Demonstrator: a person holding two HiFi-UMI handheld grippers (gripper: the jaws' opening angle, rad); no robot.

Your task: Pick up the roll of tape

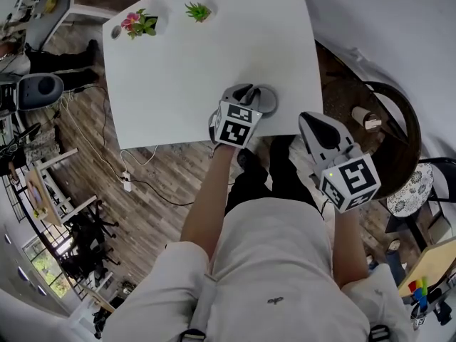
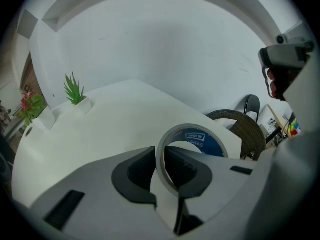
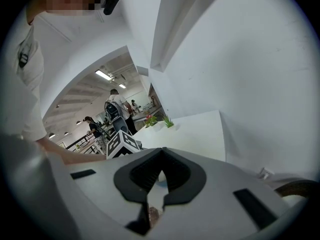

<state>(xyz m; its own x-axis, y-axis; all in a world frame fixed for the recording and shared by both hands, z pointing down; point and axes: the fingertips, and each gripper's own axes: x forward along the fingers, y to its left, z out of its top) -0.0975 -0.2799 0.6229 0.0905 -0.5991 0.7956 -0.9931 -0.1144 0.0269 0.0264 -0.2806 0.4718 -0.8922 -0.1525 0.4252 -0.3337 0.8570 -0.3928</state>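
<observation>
White table (image 1: pixel 214 70) over wood floor (image 1: pixel 153 191); left tongs (image 2: pixel 161 166) grasp tape roll (image 2: pixel 197 136), right tongs (image 3: pixel 159 176) clenched

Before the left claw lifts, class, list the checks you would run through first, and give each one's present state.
1. Wall of the roll of tape sits between the left claw pads: ok.
2. Pads press on both sides of that wall: ok.
3. Roll already clear of the table: cannot tell.
4. Right claw is away from the roll and holds nothing: ok.
5. Potted plants at the far edge are out of the lift path: ok.
</observation>
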